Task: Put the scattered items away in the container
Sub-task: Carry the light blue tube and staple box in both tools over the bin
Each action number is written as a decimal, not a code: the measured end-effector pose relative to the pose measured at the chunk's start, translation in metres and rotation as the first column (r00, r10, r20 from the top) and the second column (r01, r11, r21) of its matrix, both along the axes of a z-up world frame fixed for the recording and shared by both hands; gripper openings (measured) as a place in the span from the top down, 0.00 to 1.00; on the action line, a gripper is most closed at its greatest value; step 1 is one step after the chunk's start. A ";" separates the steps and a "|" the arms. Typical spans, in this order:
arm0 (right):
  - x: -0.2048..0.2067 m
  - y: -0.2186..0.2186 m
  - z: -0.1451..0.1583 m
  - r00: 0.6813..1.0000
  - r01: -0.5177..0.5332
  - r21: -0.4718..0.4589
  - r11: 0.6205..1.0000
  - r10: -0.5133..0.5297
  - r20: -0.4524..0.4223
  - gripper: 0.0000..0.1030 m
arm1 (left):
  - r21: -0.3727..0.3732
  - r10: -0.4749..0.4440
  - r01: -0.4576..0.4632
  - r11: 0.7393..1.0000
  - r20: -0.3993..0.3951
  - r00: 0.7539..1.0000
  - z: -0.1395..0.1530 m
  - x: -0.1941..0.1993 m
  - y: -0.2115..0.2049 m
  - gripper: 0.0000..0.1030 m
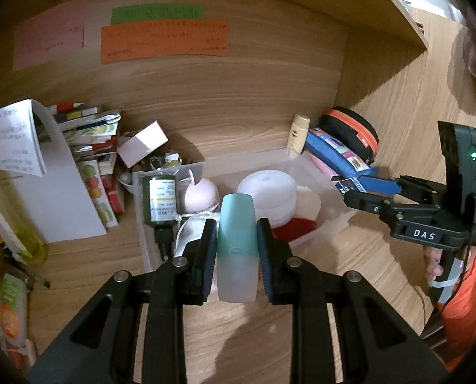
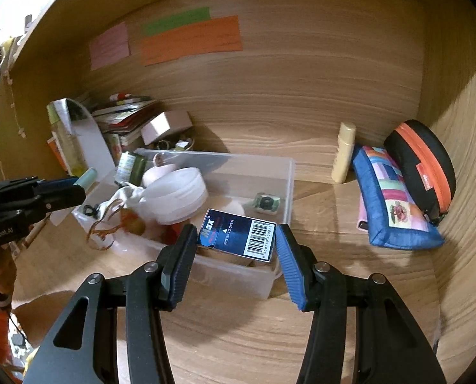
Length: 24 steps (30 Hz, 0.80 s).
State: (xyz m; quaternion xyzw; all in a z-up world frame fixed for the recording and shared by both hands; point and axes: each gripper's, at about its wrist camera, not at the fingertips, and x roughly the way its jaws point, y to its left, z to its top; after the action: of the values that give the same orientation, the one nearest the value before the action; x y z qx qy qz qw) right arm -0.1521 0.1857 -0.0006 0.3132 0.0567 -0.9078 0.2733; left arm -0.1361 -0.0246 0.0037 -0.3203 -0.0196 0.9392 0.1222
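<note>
Clear plastic container (image 2: 283,172) taken as landmark, standing on the wooden table (image 2: 238,336).

Held in the left gripper (image 1: 237,246): a teal bottle (image 1: 237,243), long axis in line with the fingers, teal end pointing forward toward the container, frosted pale end pointing back toward the camera. Pinched on both sides by the dark fingers (image 1: 207,249), pads pressed flat against its body. Positioned at the near edge of the container, just above its rim; seen also in the right wrist view (image 2: 86,177) at the left corner of the container.

At the right gripper (image 2: 236,240): a dark blue box (image 2: 238,235) with barcode and the words "PRESS TO OPEN", lying tilted over the near wall of the container, long axis going across between the fingers, barcode end toward the blue finger (image 2: 289,262). Fingers spread wide; whether the pads touch the box ends, cannot tell.

Inside the container: a dark green dropper bottle (image 1: 161,201) lying with cap toward the near wall, a pink round item (image 1: 199,195), a white round lid (image 1: 266,188).

Right of the container: a blue patchwork pouch (image 2: 395,204) and a black case with orange zipper (image 2: 423,166), leaning together.
</note>
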 end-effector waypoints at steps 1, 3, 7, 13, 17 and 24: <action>-0.004 0.000 0.000 1.000 0.002 0.006 1.000 -0.002 0.000 0.54 | 0.008 0.002 -0.002 1.000 0.005 1.000 -0.001 -0.005 0.000 0.76; -0.011 -0.001 0.000 1.000 0.009 0.016 1.000 -0.009 0.003 0.54 | 0.013 0.011 -0.012 1.000 0.014 1.000 -0.004 -0.012 -0.001 0.76; -0.025 -0.005 -0.002 1.000 0.007 0.025 1.000 -0.007 0.025 0.54 | 0.035 0.028 -0.030 0.999 0.040 0.999 -0.009 -0.025 -0.003 0.76; -0.039 -0.014 -0.006 0.999 -0.024 0.044 0.999 0.022 0.047 0.54 | 0.015 0.026 -0.027 1.000 0.043 0.999 -0.007 -0.038 0.001 0.76; -0.048 -0.023 -0.008 0.998 -0.034 0.062 0.998 0.031 0.050 0.54 | 0.019 0.032 -0.033 0.999 0.045 0.998 -0.007 -0.049 0.000 0.76; -0.062 -0.036 -0.014 0.999 -0.036 0.083 0.996 0.033 0.043 0.54 | 0.043 0.061 -0.063 0.997 0.049 0.997 -0.016 -0.069 -0.004 0.76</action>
State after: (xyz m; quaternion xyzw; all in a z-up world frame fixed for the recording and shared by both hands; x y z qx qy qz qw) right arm -0.2137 0.1501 -0.0142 0.3423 0.0945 -0.8930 0.2766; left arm -0.2050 -0.0284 -0.0121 -0.3391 -0.0533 0.9339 0.0997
